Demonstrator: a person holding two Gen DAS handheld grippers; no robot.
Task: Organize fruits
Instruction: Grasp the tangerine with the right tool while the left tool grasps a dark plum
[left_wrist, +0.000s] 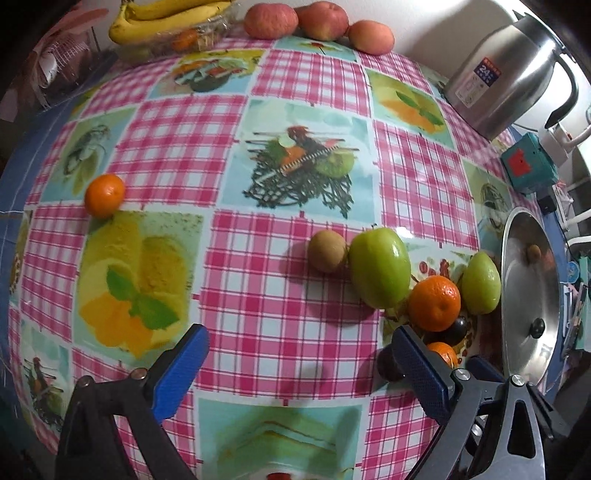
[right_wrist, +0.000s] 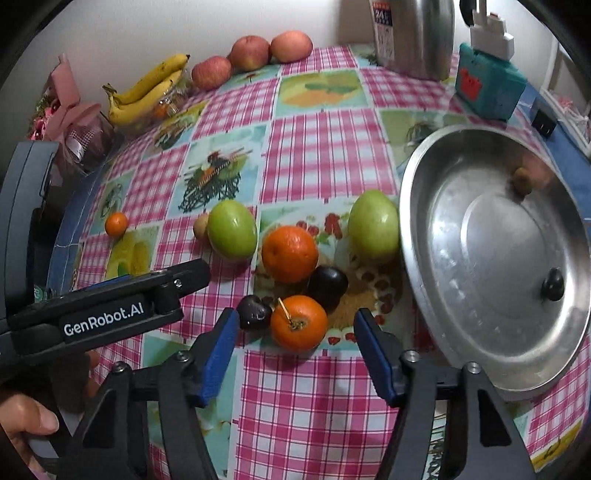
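My right gripper (right_wrist: 295, 332) is open, its blue fingers on either side of a small orange (right_wrist: 298, 322) with a stem, not touching it. Beside it lie two dark plums (right_wrist: 327, 282) (right_wrist: 252, 312), a bigger orange (right_wrist: 289, 254) and two green apples (right_wrist: 232, 228) (right_wrist: 373, 225). A kiwi (left_wrist: 327, 250) sits by the left apple (left_wrist: 379, 266). A lone mandarin (left_wrist: 104, 194) lies far left. The metal pan (right_wrist: 458, 306) holds a kiwi (right_wrist: 521, 180) and a dark plum (right_wrist: 553, 288). My left gripper (left_wrist: 295, 363) is open and empty above the cloth.
Three red apples (right_wrist: 251, 51), bananas (right_wrist: 147, 88) on a clear container, a steel kettle (left_wrist: 509, 70) and a teal box (right_wrist: 487, 85) stand along the back wall. A pink wrapped bundle (right_wrist: 74, 122) sits at the left edge.
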